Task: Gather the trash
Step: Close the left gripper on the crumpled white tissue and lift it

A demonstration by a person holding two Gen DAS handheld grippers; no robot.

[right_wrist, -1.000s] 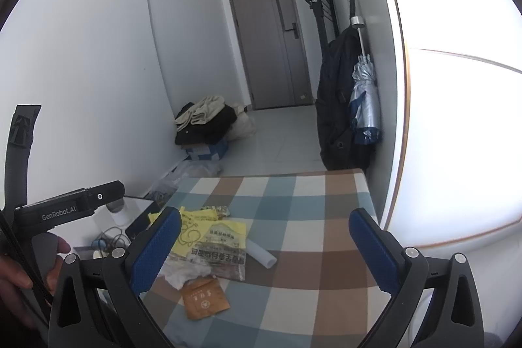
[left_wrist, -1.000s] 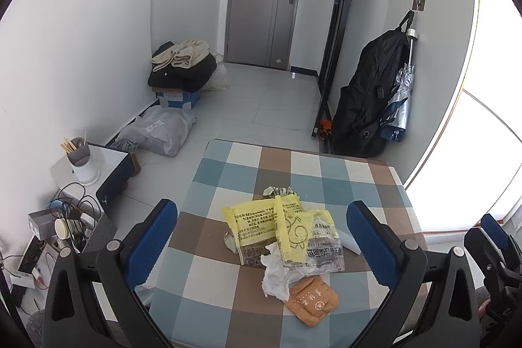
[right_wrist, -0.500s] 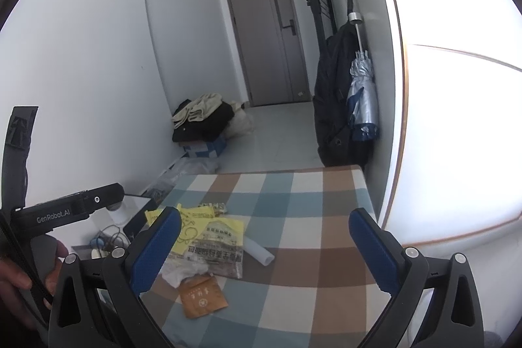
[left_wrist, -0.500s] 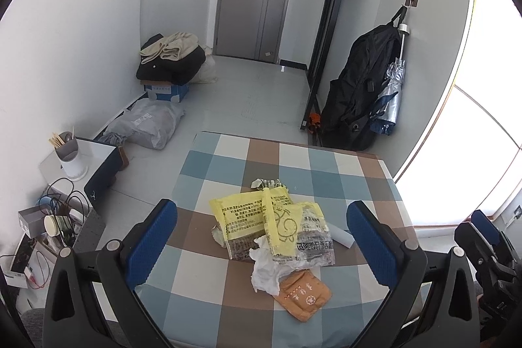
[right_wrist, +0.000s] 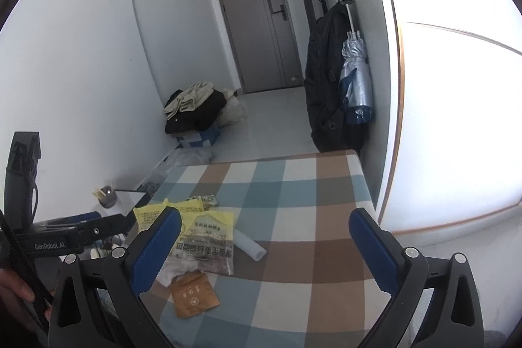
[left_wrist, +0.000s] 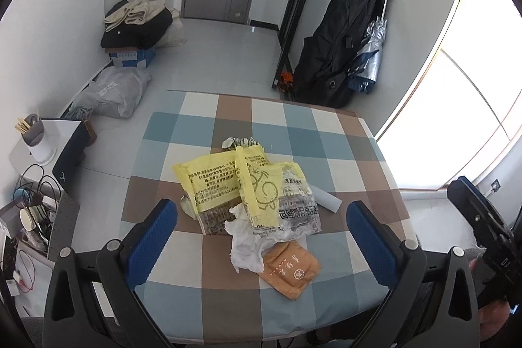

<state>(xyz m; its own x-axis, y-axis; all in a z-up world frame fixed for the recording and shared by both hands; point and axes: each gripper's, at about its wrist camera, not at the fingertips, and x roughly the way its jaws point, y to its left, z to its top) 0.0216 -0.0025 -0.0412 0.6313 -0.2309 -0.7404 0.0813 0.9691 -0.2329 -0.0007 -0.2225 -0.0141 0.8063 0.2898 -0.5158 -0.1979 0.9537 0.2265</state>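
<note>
Both grippers, left gripper [left_wrist: 261, 237] and right gripper [right_wrist: 264, 245], hang spread wide and empty above the checked table [left_wrist: 352, 145]. Nearest lies an orange packet [left_wrist: 290, 269], touching crumpled white paper [left_wrist: 244, 247], then yellow wrappers [left_wrist: 228, 181] heaped mid-table.

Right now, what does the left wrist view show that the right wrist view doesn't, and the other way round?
Only the left wrist view shows the mug among cables on the floor at left, and the right claw's body at its right edge.

Only the right wrist view shows the left claw's labelled body and the hand holding it.

Both share the checked table, yellow bags, orange packet, white tube, backpack and umbrella.
</note>
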